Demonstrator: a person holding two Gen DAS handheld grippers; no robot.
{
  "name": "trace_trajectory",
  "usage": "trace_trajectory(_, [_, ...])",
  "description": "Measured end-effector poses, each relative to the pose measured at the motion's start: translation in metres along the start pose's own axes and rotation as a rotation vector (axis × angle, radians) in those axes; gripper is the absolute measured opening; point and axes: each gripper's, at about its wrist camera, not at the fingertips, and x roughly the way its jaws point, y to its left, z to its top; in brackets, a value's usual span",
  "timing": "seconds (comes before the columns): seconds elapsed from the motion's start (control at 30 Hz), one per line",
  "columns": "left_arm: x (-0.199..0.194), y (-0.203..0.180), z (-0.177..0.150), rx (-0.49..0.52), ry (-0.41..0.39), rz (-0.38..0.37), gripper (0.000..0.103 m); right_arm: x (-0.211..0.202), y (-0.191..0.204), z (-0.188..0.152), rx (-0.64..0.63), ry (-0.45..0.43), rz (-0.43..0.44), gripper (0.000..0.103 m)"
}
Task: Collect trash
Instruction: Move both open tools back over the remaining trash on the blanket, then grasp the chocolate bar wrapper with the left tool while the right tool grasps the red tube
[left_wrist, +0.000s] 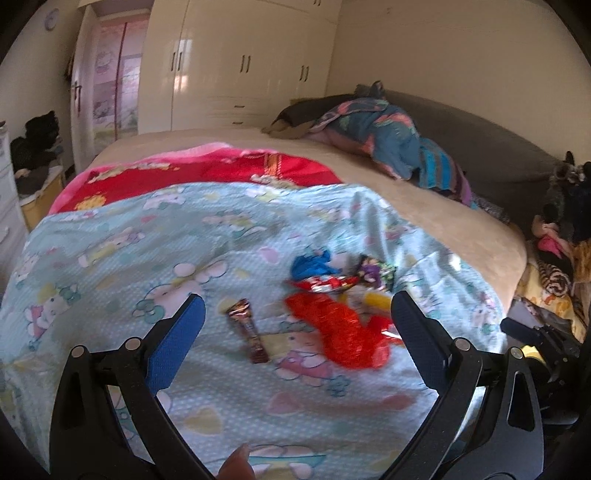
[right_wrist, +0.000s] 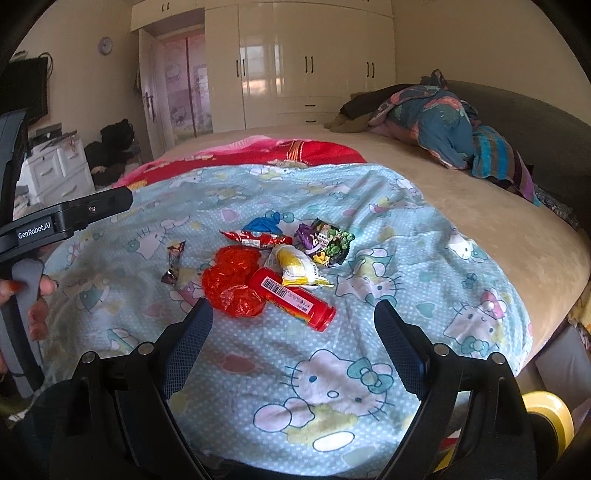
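Right tool (right_wrist: 293, 314) and left tool (left_wrist: 297, 315) gape wide (empty) above the wrappers (right_wrist: 273, 258).

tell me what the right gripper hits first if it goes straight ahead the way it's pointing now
Probably the red tube, lying on the bedspread just ahead of the open right gripper. The crinkled red wrapper sits slightly left of that line. Depth is uncertain.
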Motion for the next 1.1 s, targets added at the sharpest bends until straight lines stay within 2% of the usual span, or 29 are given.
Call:
trace_trajectory(0.3, [0.035, 0.029, -0.013, -0.051, 0.127, 0.042, 0.09, 0.04, -0.002, 0.001, -0.056, 0.078, 0.002, 0.085])
trace_trajectory(0.63, [0.078, 0.046, -0.036, -0.131, 0.272, 0.021, 0.061, 0.089, 0.0, 0.003, -0.162, 0.159, 0.001, 0.075])
trace_trajectory(0.8, [0.096, 0.052, -0.039, -0.168, 0.315, 0.006, 0.045, 0.116, 0.002, -0.001, -0.203, 0.216, 0.014, 0.061])
trace_trajectory(0.87, [0.107, 0.054, -0.042, -0.185, 0.347, 0.007, 0.034, 0.122, 0.005, -0.004, -0.23, 0.222, 0.0, 0.058])
trace_trajectory(0.93, [0.115, 0.056, -0.046, -0.198, 0.373, 0.003, 0.031, 0.126, 0.004, -0.005, -0.227, 0.227, -0.006, 0.052])
trace_trajectory(1.1, [0.125, 0.058, -0.051, -0.198, 0.394, 0.009, 0.025, 0.123, -0.001, -0.01, -0.198, 0.215, 0.003, 0.044])
